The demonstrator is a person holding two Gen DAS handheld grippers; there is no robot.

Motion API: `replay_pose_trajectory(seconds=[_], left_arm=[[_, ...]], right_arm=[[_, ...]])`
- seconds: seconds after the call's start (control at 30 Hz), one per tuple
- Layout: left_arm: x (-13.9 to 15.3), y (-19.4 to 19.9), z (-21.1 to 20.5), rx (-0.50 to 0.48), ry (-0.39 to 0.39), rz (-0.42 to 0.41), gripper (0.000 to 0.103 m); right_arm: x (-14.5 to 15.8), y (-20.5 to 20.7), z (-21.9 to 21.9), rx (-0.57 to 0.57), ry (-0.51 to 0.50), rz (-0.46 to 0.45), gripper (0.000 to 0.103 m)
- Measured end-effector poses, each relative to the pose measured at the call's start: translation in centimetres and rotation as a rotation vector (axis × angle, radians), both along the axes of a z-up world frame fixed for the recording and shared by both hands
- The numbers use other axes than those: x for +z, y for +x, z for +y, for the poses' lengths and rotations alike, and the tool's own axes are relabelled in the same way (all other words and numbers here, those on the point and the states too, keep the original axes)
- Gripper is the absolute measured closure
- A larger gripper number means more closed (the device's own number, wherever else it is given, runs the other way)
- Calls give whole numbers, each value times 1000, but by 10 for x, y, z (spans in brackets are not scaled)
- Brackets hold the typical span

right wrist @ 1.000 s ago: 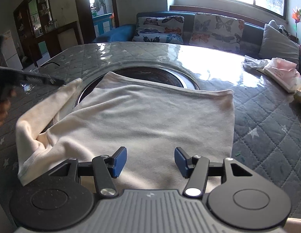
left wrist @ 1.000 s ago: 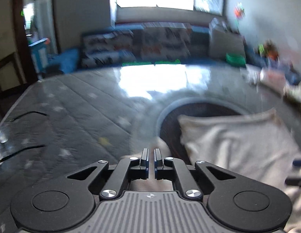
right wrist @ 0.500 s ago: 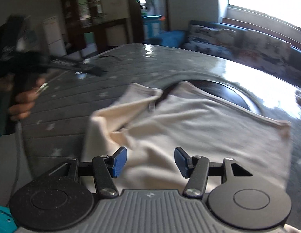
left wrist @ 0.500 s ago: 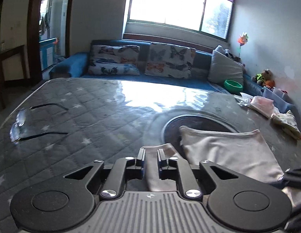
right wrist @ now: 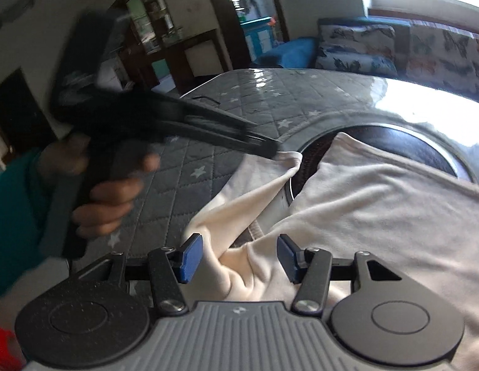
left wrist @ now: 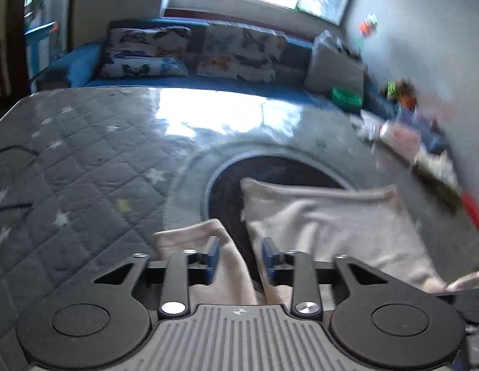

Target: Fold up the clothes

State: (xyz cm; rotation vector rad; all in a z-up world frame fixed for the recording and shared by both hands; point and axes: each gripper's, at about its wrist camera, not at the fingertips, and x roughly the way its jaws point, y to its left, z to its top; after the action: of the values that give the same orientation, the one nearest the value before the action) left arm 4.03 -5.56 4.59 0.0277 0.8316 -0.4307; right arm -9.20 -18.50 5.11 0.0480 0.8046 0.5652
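Observation:
A cream shirt point(right wrist: 378, 204) lies on the grey quilted table, its body partly over a dark round inset; it also shows in the left wrist view point(left wrist: 326, 232). Its sleeve point(right wrist: 254, 185) lies stretched out to the left, apart from the body. My left gripper point(left wrist: 241, 261) is open, its blue pads either side of the sleeve point(left wrist: 205, 238) without holding it. In the right wrist view the left gripper point(right wrist: 267, 148) hovers at the sleeve's tip. My right gripper point(right wrist: 239, 258) is open and empty, low over the shirt near the armpit.
The grey star-quilted table point(left wrist: 84, 170) has a dark round inset point(left wrist: 270, 170). Eyeglasses point(left wrist: 10, 179) lie at its left edge. Folded clothes and small items point(left wrist: 403, 139) sit along its right side. A blue sofa with butterfly cushions point(left wrist: 193, 55) stands behind.
My left gripper was shut on the sleeve and has opened, letting the sleeve drop flat on the table. My right gripper has swung left toward the sleeve and stayed open.

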Motion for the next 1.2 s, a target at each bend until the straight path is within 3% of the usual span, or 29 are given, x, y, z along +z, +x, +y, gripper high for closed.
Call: replay_pose_trajectory(seconds=[0.07,0.2,0.4,0.57,0.67,0.77,0.93,1.0,1.07,1.2], left_arm=[[-7,6,-11,8,60,-10,58],[-24,27,-20,39,93,33,60],[-30,39,-28,65,146,27,61],[-33,40,-24,64,124,19,90],[-33,41,-14,69,90,19,95],[-28,36,-8,59,49,22,95],[-24,34,-16,42,63,5,93],[-25,36,-18,53,73,7,87],[-27,36,-20,62,84,11,72],[-29,35,-24,59,108,2,66]], right_arm=[[-1,-5,2,13,-29,-13,49],[-4,-14,5,34,-80,-36,48],[-6,-13,-1,20,-74,-39,48],[-8,-14,-5,6,-70,-36,48],[-8,-15,-5,5,-71,-36,48],[-7,-16,-4,6,-73,-39,48],[-7,-16,0,11,-76,-42,48],[-6,-17,1,15,-77,-46,48],[-5,-18,0,16,-77,-48,47],[-6,-19,-2,11,-76,-45,46]])
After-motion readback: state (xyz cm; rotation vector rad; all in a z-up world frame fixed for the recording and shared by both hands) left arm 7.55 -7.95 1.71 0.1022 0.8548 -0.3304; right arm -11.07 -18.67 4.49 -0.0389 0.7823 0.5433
